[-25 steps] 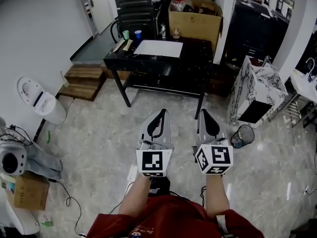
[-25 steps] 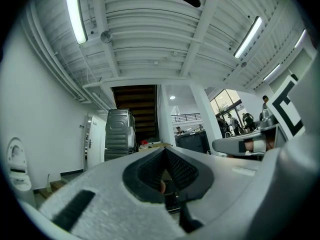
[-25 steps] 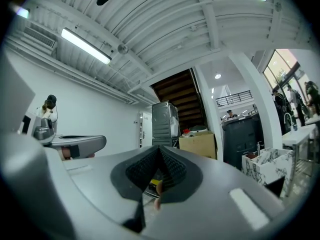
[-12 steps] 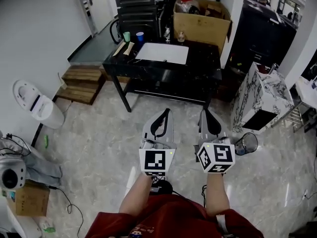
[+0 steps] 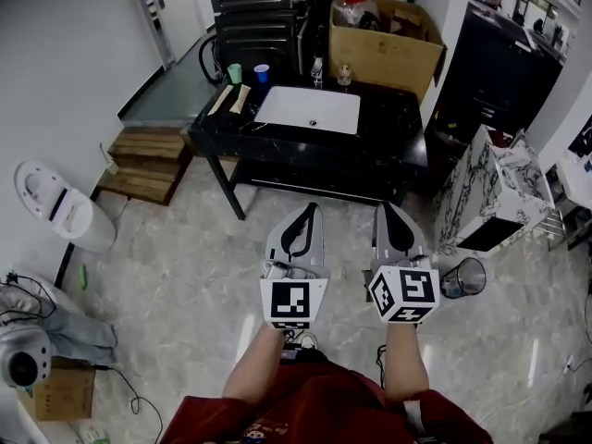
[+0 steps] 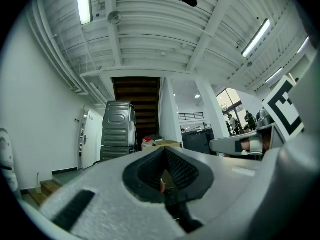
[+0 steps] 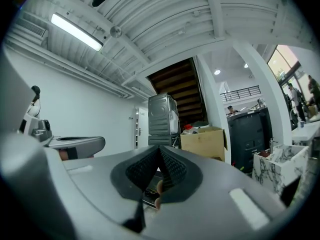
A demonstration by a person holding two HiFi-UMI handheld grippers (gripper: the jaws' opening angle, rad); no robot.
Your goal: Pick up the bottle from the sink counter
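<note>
Clear plastic by the look, the small bottle (image 5: 317,70) on the table (image 5: 388,129) should be light and slippery; take it mid-body. Both the left tongs (image 5: 307,208) and right tongs (image 5: 383,208) are closed, empty, well apart from it.

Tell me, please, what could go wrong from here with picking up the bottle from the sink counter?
1. The left gripper and right gripper are both shut; reaching like that would likely topple the bottle.
2. The bottle stands at the back of the counter, beyond the basin, beside another small container that a reach may knock.
3. A wire bin on the floor near the right gripper could be bumped.
</note>
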